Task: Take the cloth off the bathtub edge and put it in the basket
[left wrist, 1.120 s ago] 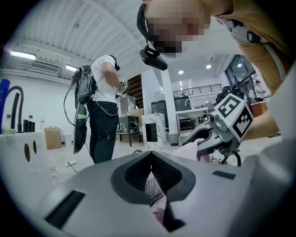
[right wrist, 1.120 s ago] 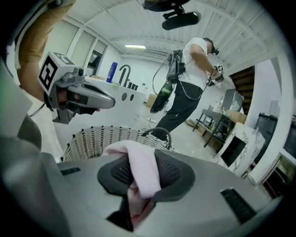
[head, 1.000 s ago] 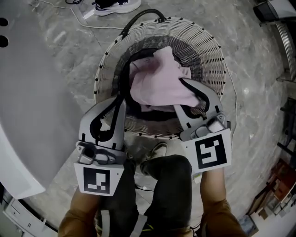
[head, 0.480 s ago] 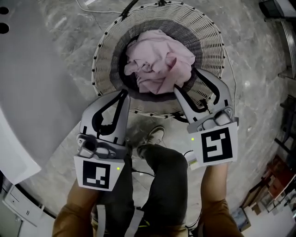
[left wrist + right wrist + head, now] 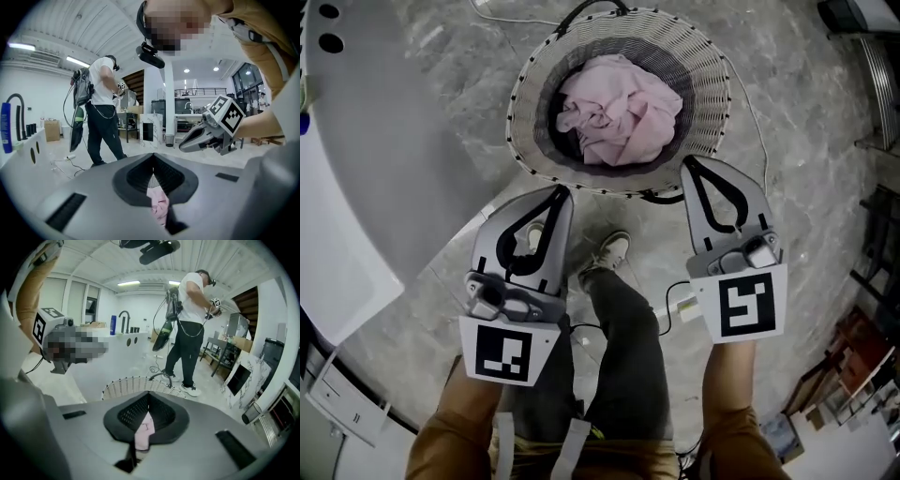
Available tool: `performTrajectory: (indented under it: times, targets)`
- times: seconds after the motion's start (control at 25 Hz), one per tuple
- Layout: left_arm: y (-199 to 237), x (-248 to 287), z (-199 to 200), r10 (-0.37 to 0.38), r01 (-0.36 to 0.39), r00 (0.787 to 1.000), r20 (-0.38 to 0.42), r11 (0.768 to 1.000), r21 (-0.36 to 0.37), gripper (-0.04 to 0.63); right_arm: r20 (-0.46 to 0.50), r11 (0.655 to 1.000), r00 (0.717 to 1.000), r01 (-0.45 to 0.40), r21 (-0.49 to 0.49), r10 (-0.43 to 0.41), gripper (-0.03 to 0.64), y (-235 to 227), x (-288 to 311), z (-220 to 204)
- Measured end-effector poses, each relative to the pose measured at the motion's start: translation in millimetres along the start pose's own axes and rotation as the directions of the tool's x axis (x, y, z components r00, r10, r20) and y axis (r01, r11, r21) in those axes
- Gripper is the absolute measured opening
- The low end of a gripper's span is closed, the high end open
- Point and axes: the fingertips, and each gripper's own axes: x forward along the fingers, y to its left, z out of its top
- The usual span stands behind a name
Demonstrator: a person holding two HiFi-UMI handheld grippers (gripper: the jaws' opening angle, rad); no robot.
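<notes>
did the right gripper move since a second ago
Yes. The right gripper, jaws closing on nothing, has pulled back from over the cloth to outside the basket rim, toward the person.

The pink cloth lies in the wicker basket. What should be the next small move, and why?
Probably only draw both claws away and stop. The pink cloth lies bunched wholly inside the wicker basket, nothing hanging over its rim, and the left claw and right claw are shut, empty, outside the basket.
</notes>
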Motion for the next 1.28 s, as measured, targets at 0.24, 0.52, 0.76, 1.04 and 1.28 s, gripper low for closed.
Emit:
performTrajectory:
  times: [0.24, 0.52, 0.76, 1.04, 1.28]
  targets:
    - [-2.3, -34.4, 50.7, 0.028, -0.028, 1.0, 0.004, 1.0, -0.012, 0.006, 0.036, 0.998, 0.999, 0.008, 0.064, -0.01, 0.005, 3.4, -52.9, 41.8]
    - [2.2, -67.7, 126.6, 0.039, -0.039, 0.999, 0.023, 0.999, 0.011, 0.006, 0.059, 0.993, 0.996, 0.059, 0.098, -0.065, 0.005, -10.0, -111.9, 99.0]
    - [-0.1, -85.1, 195.1, 0.024, -0.027, 0.997, 0.068, 0.999, 0.041, 0.008, 0.089, 0.986, 0.989, 0.107, 0.125, -0.118, 0.005, -21.1, -166.9, 152.6]
    - [-6.9, -101.9, 253.2, 0.006, -0.01, 0.995, 0.101, 0.999, 0.031, 0.006, 0.115, 0.98, 0.978, 0.163, 0.116, -0.176, 0.005, -32.3, -217.5, 196.0]
    - [-18.3, -123.0, 309.1, -0.028, 0.02, 0.989, 0.144, 0.998, 0.053, 0.008, 0.156, 0.962, 0.955, 0.23, 0.145, -0.252, 0.005, -44.2, -267.8, 234.2]
